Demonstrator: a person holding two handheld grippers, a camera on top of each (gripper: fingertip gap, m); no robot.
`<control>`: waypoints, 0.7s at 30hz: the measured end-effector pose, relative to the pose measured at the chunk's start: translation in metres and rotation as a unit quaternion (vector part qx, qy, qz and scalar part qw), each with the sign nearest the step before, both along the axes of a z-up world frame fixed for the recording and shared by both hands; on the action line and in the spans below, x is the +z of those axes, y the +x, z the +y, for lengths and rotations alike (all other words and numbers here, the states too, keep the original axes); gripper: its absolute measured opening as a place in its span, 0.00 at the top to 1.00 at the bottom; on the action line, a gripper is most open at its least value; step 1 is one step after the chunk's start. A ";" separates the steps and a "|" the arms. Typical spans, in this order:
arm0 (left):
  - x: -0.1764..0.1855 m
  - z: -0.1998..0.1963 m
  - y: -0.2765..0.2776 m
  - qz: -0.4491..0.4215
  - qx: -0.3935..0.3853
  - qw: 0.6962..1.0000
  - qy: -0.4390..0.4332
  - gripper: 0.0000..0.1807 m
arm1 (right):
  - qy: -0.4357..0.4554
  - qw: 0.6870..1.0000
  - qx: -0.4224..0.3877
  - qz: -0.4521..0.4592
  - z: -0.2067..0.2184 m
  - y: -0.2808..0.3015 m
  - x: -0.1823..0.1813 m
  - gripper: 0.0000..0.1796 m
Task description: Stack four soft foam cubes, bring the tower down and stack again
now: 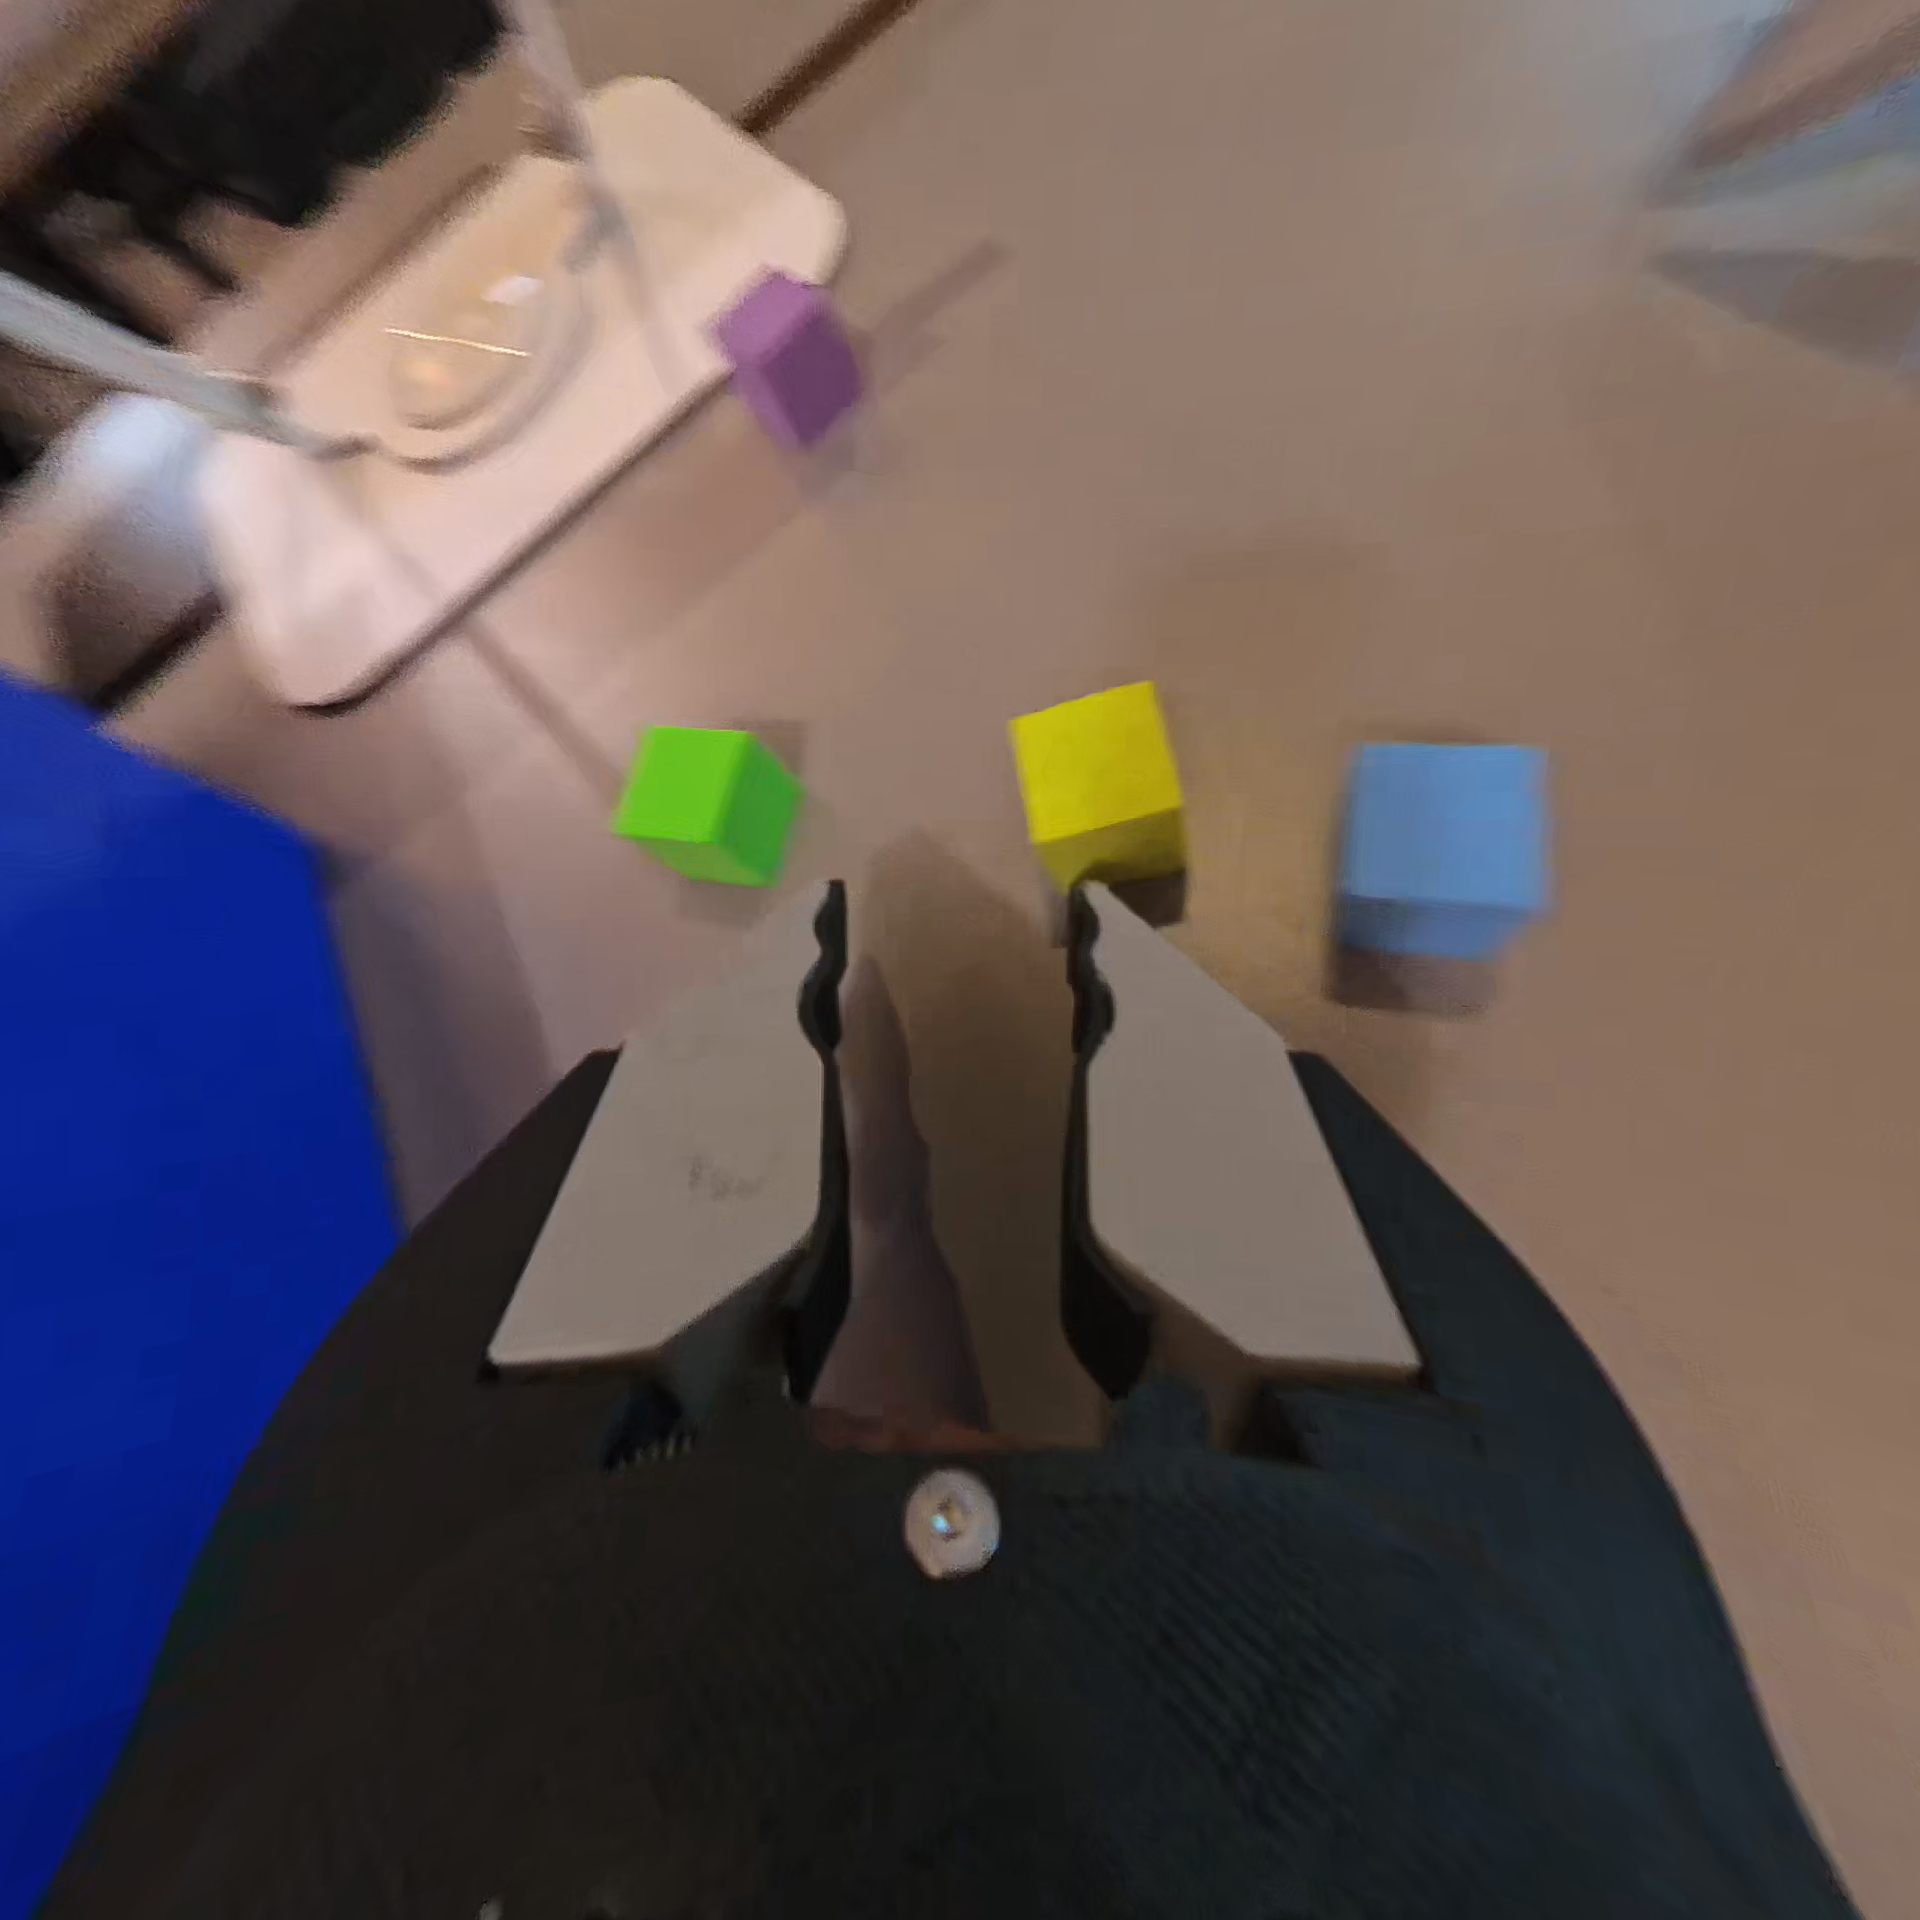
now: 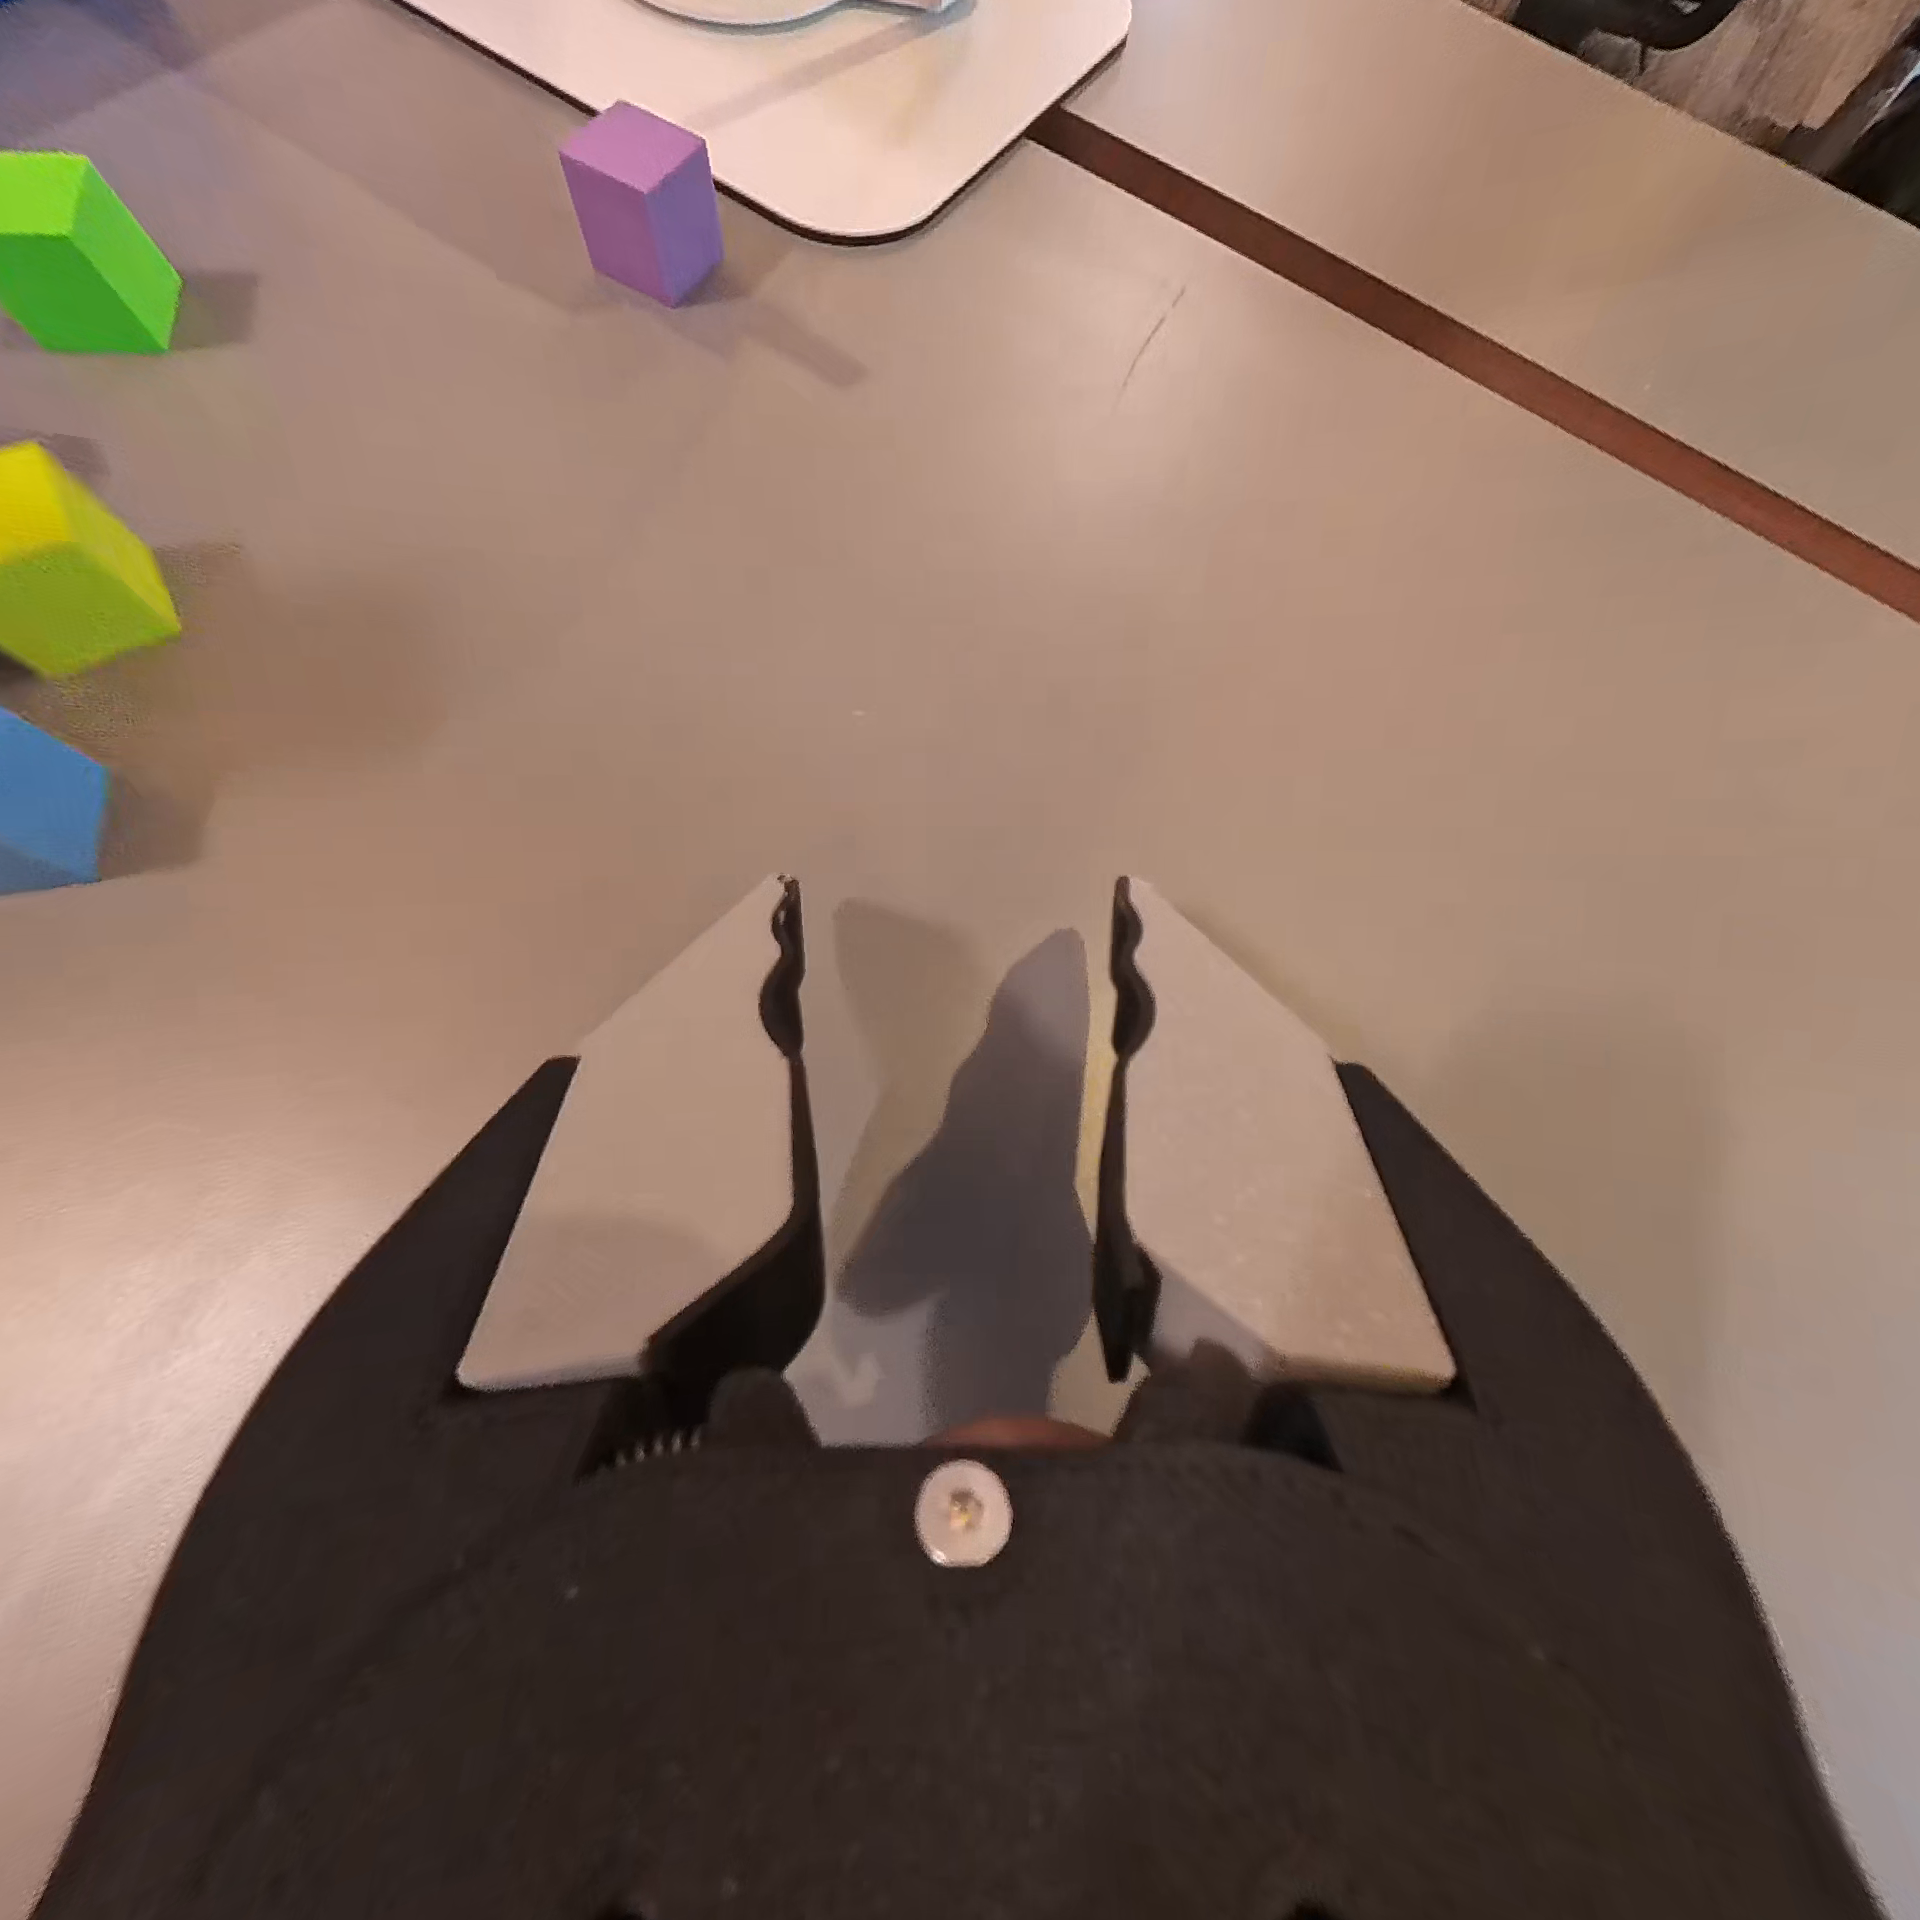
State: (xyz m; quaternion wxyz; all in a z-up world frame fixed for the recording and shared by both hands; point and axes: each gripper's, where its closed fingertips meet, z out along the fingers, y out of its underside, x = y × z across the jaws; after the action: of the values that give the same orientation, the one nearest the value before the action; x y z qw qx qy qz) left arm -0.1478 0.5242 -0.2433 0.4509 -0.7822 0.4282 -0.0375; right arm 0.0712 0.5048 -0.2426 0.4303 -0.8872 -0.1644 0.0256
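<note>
four foam cubes lie apart on the beige worktop [image 2: 1039, 582], none stacked. left wrist view (motion-blurred): the left hand-held gripper [image 1: 956, 899] hovers over the worktop with its jaws parted by a moderate gap and nothing between them; bare surface shows through the gap. just beyond its fingertips, the green cube [image 1: 707, 805] sits to the left and the yellow cube [image 1: 1096, 790] to the right, with the light blue cube [image 1: 1439, 847] further right. the purple cube [image 1: 795, 358] stands farther off, at the edge of a white rounded board [image 1: 665, 208] that carries a clear glass vessel [image 1: 499, 343]. a blue sleeve [image 1: 156, 1039] fills the left margin. right wrist view: the right hand-held gripper [image 2: 951, 888] is likewise partly open and empty, well apart from the cubes. green [image 2: 83, 255], yellow [image 2: 73, 566] and blue [image 2: 47, 805] cubes line the left edge; the purple cube [image 2: 644, 203] stands just beside the board's corner [image 2: 914, 135].
</note>
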 end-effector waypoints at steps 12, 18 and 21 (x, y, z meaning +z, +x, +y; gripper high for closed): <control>0.004 0.017 -0.032 -0.058 0.060 0.996 -0.035 0.68 | -0.025 1.000 0.017 0.010 -0.005 -0.012 -0.010 0.68; -0.005 0.016 -0.029 -0.037 0.049 0.997 -0.056 0.63 | -0.045 0.998 0.020 0.040 -0.008 -0.018 -0.013 0.67; -0.006 0.018 -0.029 -0.045 0.050 0.995 -0.067 0.63 | -0.045 0.998 0.021 0.047 -0.009 -0.020 -0.013 0.65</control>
State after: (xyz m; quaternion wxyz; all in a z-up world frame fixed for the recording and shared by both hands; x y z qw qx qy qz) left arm -0.1772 0.5418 -0.2498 0.4172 -0.8289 0.3642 -0.0789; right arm 0.0512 0.4958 -0.2552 0.3966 -0.8997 -0.1616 0.0838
